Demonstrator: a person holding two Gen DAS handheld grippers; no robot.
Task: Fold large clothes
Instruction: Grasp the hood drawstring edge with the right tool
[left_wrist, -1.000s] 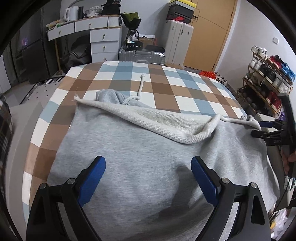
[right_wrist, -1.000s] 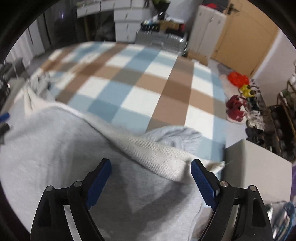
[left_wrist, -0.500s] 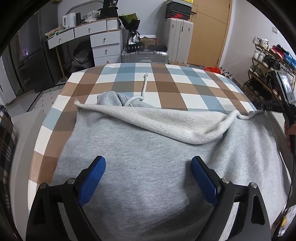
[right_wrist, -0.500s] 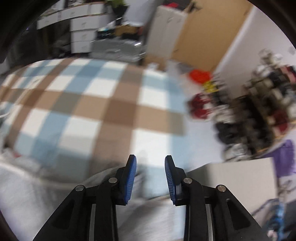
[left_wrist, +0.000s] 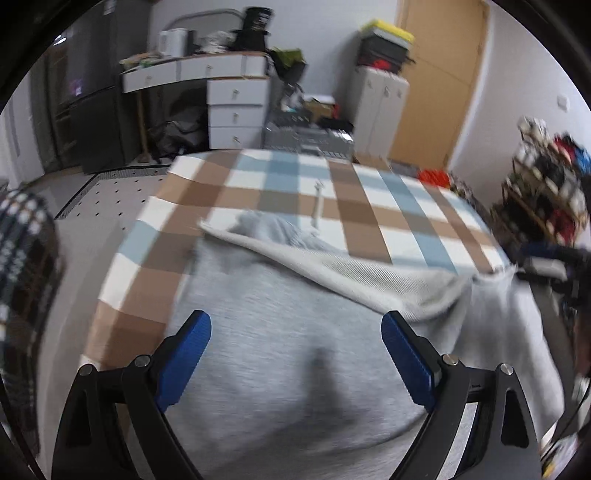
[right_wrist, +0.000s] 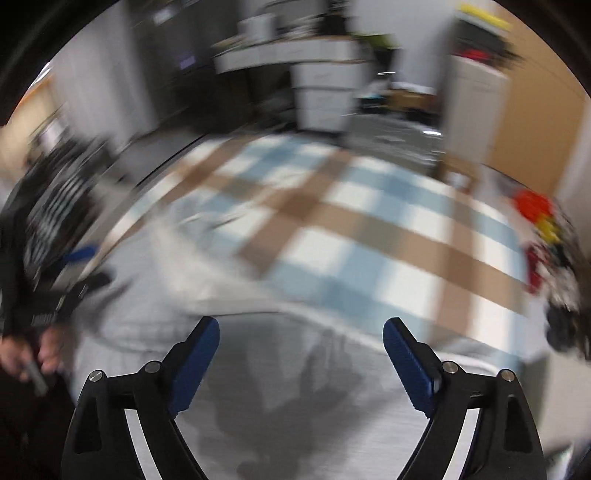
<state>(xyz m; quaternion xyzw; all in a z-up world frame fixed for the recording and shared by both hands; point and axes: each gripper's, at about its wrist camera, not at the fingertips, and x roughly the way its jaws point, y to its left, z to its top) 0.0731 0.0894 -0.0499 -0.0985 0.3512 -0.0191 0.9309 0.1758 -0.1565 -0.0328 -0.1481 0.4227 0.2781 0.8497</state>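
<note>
Left wrist view: one grey hoodie (left_wrist: 295, 350) lies spread on the checked table (left_wrist: 369, 206), its pale inner fleece turned up in a band running from left to right. Its hood and one drawstring (left_wrist: 317, 201) point away from the camera. The left gripper (left_wrist: 295, 354) hangs over it, jaws wide, nothing between them.

Right wrist view, blurred: the right gripper (right_wrist: 301, 360) is opening above the same hoodie (right_wrist: 295, 406), pads clear of the cloth.
</note>
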